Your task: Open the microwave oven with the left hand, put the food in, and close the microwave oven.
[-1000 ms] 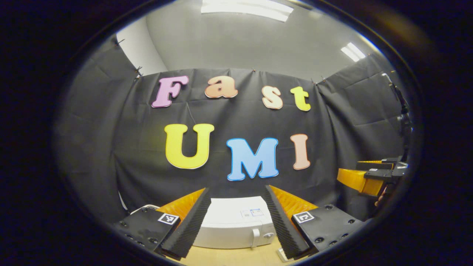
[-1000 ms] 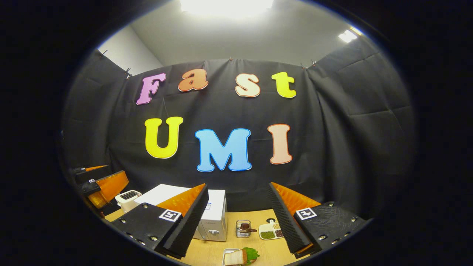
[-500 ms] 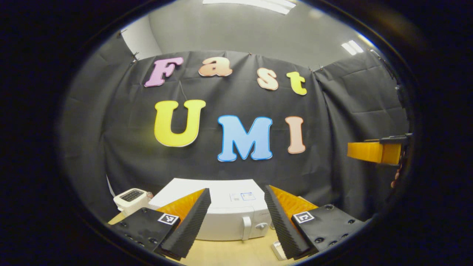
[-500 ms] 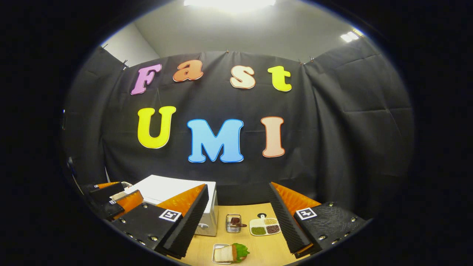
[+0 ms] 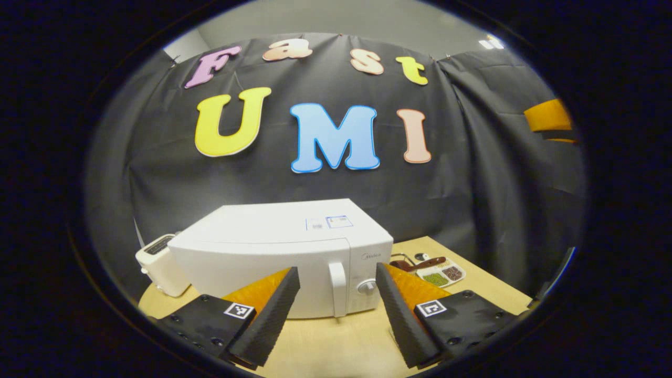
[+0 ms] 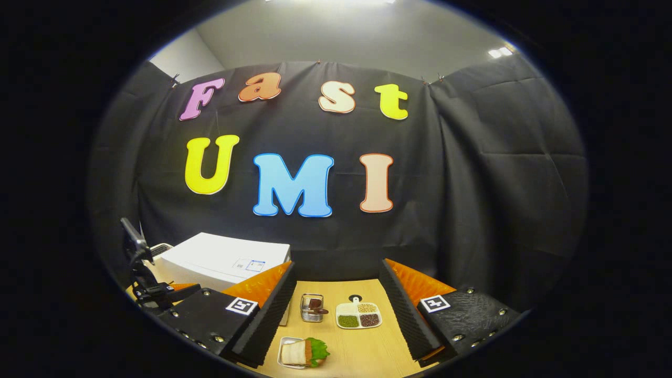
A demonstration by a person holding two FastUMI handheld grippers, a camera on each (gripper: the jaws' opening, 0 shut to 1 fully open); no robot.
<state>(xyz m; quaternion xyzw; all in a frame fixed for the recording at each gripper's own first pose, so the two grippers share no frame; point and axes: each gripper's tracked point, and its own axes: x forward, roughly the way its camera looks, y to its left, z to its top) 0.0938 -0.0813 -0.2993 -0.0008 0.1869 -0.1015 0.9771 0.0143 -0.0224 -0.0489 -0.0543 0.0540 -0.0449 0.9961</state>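
The white box-shaped microwave oven [image 5: 283, 252], door closed, hides part of a white toaster [image 5: 157, 265] beside it; its labels are unreadable. Sandwich food [image 6: 303, 352] lies right of it. Left gripper [image 5: 336, 310] and right gripper [image 6: 338, 315] have fingers apart, holding nothing.

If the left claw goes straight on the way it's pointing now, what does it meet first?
Most likely the microwave: its closed door with the handle sits between the open left claw's fingers, dead ahead. Nothing lies on the table between them, though depth is hard to judge.

white microwave [image 5: 262, 252], tan table [image 5: 336, 346]
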